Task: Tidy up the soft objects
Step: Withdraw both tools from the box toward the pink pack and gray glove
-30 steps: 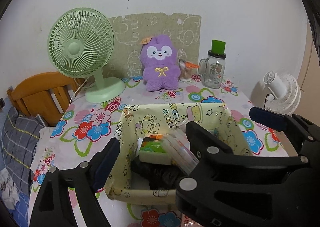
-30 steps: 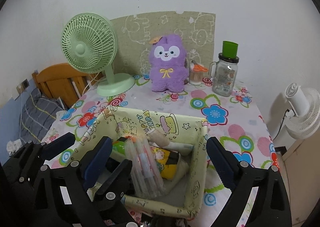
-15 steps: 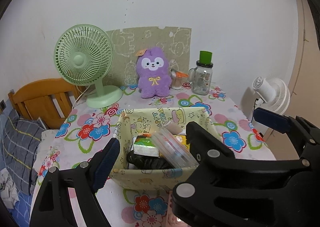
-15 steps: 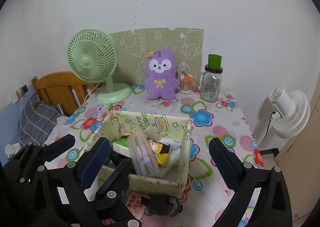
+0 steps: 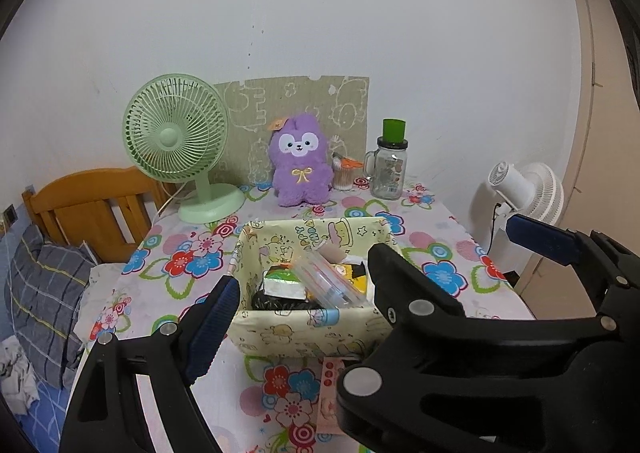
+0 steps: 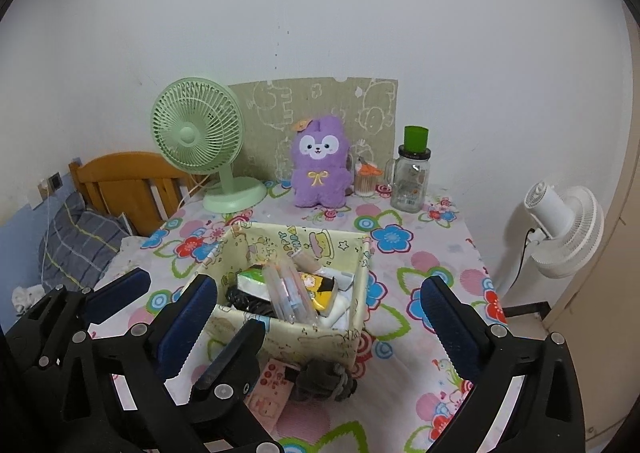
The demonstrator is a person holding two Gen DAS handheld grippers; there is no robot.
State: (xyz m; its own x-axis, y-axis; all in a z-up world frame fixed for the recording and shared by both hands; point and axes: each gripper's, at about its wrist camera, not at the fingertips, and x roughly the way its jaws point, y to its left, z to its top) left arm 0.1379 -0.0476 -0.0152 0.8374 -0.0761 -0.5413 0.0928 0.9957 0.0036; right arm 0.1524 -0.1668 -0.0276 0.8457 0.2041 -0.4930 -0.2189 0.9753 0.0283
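Note:
A purple plush bunny (image 5: 301, 161) (image 6: 319, 164) sits upright at the back of the floral table. A pale yellow fabric box (image 5: 310, 327) (image 6: 352, 317) stands mid-table, holding a clear pencil case, a green and white packet, a yellow packet and something black. A dark grey soft bundle (image 6: 324, 377) lies on the table in front of the box. My left gripper (image 5: 372, 265) is open and empty, held back from the box. My right gripper (image 6: 316, 317) is open and empty, also in front of the box. The left gripper's fingers (image 6: 116, 293) show at the right wrist view's lower left.
A green desk fan (image 5: 180, 141) stands at the back left. A glass jar with a green lid (image 5: 390, 167) and a small cup (image 5: 344, 173) stand back right. A pink card (image 6: 270, 383) lies by the bundle. A white floor fan (image 6: 564, 229) and wooden headboard (image 5: 92, 205) flank the table.
Both grippers have pulled back and up from the box, which now looks smaller and farther. The grey bundle and pink card in front of it have come into view.

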